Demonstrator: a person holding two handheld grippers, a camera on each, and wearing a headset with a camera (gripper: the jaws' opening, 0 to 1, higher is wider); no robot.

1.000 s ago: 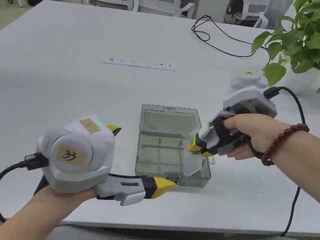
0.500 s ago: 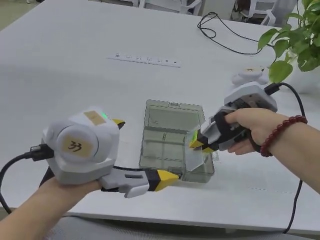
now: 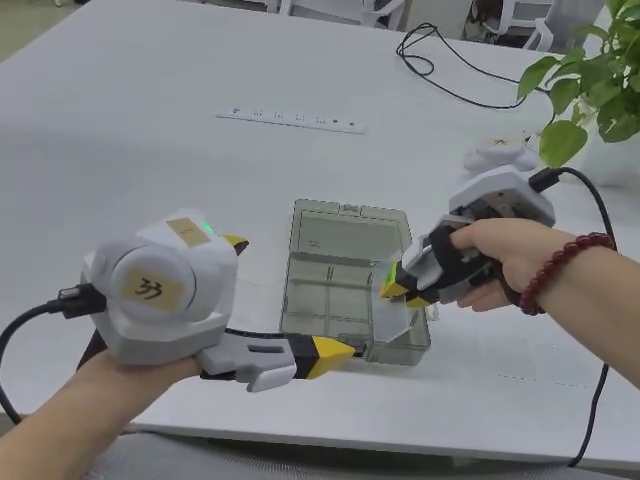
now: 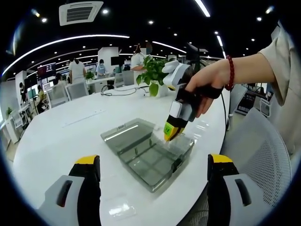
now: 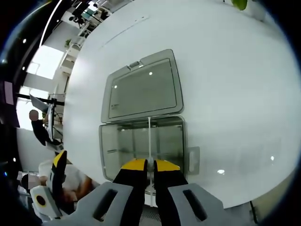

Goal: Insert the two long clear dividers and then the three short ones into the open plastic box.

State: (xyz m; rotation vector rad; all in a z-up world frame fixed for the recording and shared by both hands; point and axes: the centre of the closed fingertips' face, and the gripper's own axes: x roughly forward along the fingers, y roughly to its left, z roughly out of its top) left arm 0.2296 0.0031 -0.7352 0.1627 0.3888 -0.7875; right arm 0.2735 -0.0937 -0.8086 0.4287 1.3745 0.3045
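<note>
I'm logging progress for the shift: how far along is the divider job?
Done: some dividers already stand in the box, forming a grid; their count is unclear. In hand: the right gripper is shut on a clear divider at the box's right end; the left gripper is open and empty. Left: seating that piece, possibly more.

Divider [image 5: 149,140] — near end behind jaws
</note>
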